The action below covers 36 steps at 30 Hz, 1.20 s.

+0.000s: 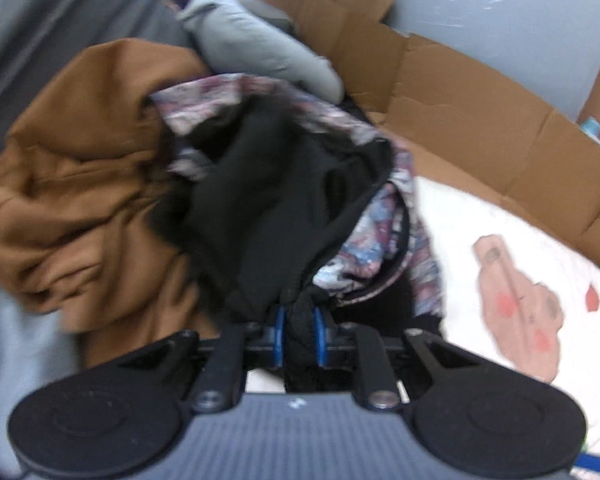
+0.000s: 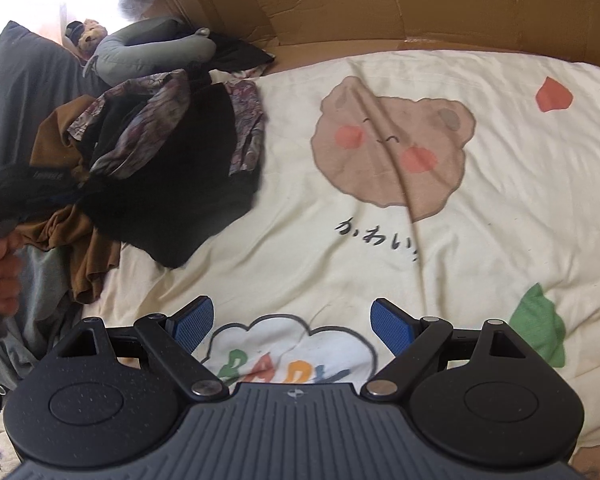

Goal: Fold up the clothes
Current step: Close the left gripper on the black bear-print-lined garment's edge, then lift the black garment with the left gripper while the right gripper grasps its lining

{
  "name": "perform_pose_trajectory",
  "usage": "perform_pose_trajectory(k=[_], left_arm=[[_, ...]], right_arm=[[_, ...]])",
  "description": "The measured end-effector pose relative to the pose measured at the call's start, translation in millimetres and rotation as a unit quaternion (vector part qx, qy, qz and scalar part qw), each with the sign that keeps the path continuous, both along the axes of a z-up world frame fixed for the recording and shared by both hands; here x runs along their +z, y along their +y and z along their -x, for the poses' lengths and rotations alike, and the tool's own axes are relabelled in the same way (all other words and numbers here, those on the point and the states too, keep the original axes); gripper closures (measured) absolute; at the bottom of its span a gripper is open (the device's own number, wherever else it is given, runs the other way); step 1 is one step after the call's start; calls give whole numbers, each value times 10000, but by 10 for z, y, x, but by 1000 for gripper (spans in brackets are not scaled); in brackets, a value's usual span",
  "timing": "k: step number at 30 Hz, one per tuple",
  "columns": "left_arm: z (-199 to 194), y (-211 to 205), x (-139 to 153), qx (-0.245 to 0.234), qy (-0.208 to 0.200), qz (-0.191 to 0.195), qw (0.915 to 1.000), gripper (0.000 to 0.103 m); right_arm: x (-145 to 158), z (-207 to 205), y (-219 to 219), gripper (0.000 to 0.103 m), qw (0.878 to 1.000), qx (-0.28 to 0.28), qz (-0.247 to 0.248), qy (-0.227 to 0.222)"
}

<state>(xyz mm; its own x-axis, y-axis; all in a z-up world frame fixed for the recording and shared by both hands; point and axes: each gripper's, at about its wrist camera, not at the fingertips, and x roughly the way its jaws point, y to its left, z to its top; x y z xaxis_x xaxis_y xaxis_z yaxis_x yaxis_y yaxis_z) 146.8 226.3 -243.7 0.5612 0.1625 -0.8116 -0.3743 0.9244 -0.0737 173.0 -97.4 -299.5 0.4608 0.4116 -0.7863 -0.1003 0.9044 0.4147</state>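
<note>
A black garment with a floral-patterned lining (image 1: pixel 284 200) hangs bunched from my left gripper (image 1: pixel 299 334), which is shut on a fold of its black cloth. The same black garment (image 2: pixel 196 168) shows in the right wrist view, trailing onto the cream bedspread (image 2: pixel 380 248). Under and beside it lies a crumpled brown garment (image 1: pixel 80 184), also visible as brown garment (image 2: pixel 88 240). My right gripper (image 2: pixel 292 324) stands open above the bedspread with nothing between its blue pads (image 2: pixel 192 322). A hand (image 2: pixel 0 276) shows at the left edge, holding the left tool.
A grey neck pillow (image 2: pixel 140 52) and a dark garment (image 2: pixel 240 54) lie at the far end. Cardboard sheets (image 2: pixel 380 4) line the wall behind the bed; the cardboard (image 1: pixel 480 120) also runs along the right. Grey bedding (image 2: pixel 16 92) lies left. The bedspread carries a bear print (image 2: pixel 392 144).
</note>
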Motion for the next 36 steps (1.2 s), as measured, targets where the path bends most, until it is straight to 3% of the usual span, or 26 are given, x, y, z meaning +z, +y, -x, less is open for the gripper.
perform_pose_trajectory(k=[6,15,23,28,36], left_arm=[[305,181,-79,354,350,28,9988,87],[855,141,-412,893,877,539,9907,89],[1056,-2,-437,875,907,1061,9863,90],[1157,-120,-282,909,851,1330,9833,90],[1241,-58,-181,923,694,1823,9764,90]], right_arm=[[-50,-33,192,15,9997,227,-116,39],[-143,-26,411,15,9986,451,-221,190],[-243,7,727,20,9944,778,-598,394],[-290,1,955,27,9886,983,-969,596],[-483,-20,1164,32,9750,890,-1763,1019]])
